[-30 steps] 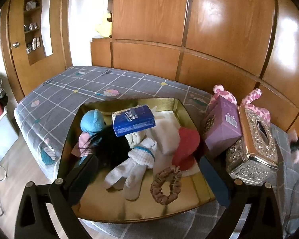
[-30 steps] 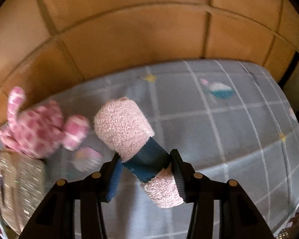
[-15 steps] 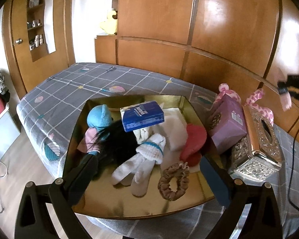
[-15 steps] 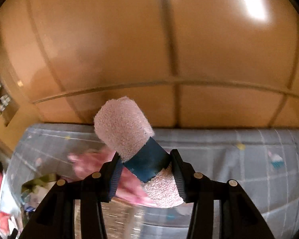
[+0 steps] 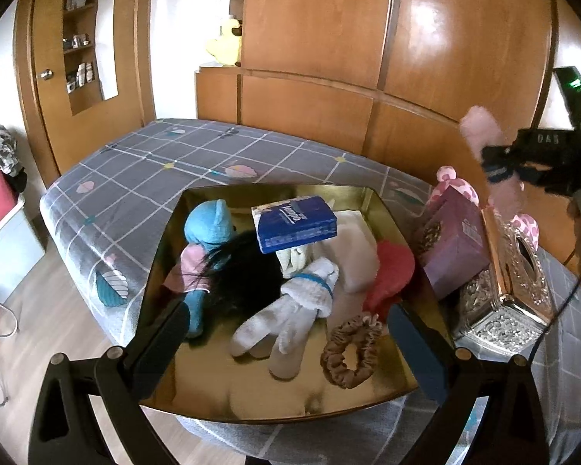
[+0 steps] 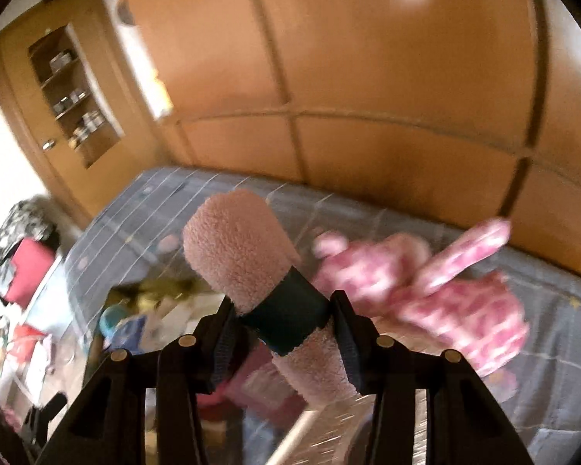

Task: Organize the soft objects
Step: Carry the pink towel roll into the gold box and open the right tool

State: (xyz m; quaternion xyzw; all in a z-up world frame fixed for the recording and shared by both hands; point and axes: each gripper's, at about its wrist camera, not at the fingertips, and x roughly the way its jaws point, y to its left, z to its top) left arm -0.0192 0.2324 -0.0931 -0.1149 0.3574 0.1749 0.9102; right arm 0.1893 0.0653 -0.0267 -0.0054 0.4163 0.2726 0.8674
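Observation:
My right gripper [image 6: 284, 335] is shut on a rolled pink towel [image 6: 240, 248] with a dark band, held in the air above the bed; it also shows at the right of the left wrist view [image 5: 480, 135]. A gold tray [image 5: 197, 379] on the bed holds a blue plush doll [image 5: 207, 226], a blue tissue pack [image 5: 294, 223], white socks [image 5: 290, 310], a red cloth [image 5: 393, 271] and a brown scrunchie [image 5: 350, 350]. My left gripper [image 5: 286, 345] is open and empty, held over the tray's near edge.
A purple box [image 5: 455, 246], a silver tissue box [image 5: 511, 290] and a pink spotted plush [image 6: 437, 286] stand right of the tray. The bed has a grey checked cover [image 5: 143, 170]. Wooden wardrobe panels [image 5: 329, 38] rise behind. A shelf niche [image 5: 81, 58] is at the left.
My right gripper has lifted the pink towel off the bed and swung left toward the tray. The left gripper's view has backed off a little.

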